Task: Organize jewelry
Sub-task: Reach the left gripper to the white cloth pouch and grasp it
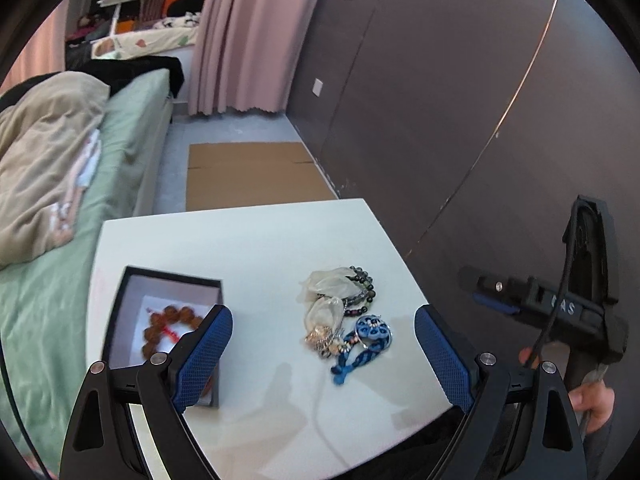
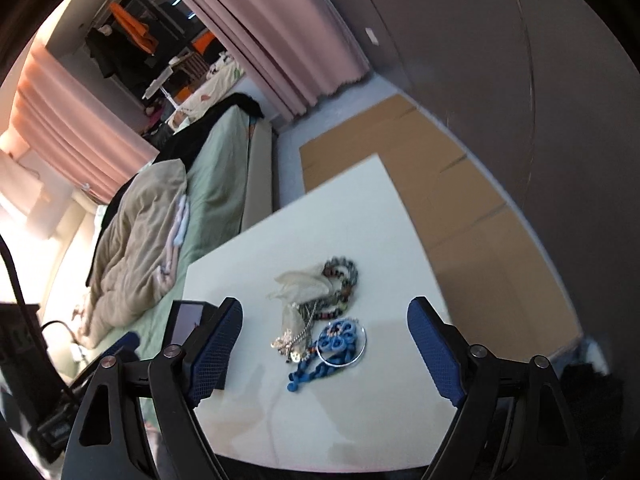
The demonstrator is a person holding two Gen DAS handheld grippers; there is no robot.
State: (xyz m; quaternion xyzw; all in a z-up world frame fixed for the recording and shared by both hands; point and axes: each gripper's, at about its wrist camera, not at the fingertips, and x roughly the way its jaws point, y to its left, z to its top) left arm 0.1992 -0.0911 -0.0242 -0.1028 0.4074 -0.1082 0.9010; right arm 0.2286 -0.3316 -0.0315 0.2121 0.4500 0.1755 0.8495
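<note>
- Hovering over a white table [image 1: 248, 240], the left gripper [image 1: 323, 350] and right gripper [image 2: 325, 338] both hang with jaws spread wide, holding nothing.
- A jewelry pile [image 1: 344, 312] sits mid-table: dark bead bracelet, blue knotted ornament, silvery chain, sheer pouches.
- An open box [image 1: 132, 280] beside it already holds an amber bead bracelet [image 1: 168, 330].
- Apparently at the approach stage; next calls for closing on one piece without snagging its neighbours.

Black box [image 2: 192, 320] mostly behind a blue finger, amber bead bracelet [image 1: 168, 328] partly.
</note>
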